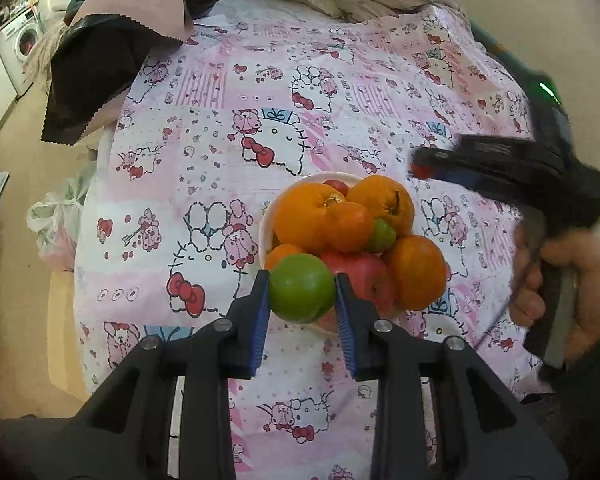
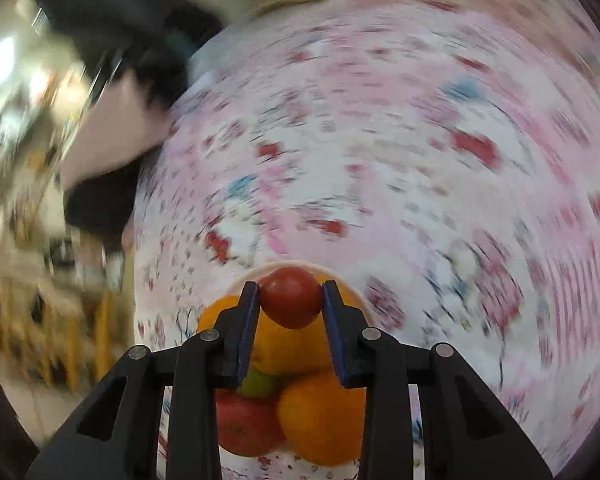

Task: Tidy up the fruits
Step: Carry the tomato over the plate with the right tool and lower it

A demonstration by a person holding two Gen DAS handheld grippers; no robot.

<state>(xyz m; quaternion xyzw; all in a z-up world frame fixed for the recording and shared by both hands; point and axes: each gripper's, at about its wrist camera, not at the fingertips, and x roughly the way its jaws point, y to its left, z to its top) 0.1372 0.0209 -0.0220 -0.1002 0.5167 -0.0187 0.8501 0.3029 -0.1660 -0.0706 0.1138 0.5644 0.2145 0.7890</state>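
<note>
Jaws of left gripper [image 1: 302, 294] clamped on smooth round green fruit [image 1: 302, 294], right gripper [image 2: 291, 298] on glossy red fruit [image 2: 291, 298]

Green fruit [image 1: 302, 294], oranges [image 1: 384, 200], red apple [image 1: 360, 276], white bowl [image 1: 266, 226]; pink cartoon-cat cloth [image 1: 260, 120]; blue-padded fingers [image 1: 262, 312].

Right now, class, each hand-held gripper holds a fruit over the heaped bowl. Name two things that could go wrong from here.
1. The left hand-held gripper pinches the round green fruit only at its sides; it could slip out.
2. The white bowl is piled above its rim with oranges; adding the small red fruit from the right hand-held gripper could send some rolling onto the patterned cloth.
</note>
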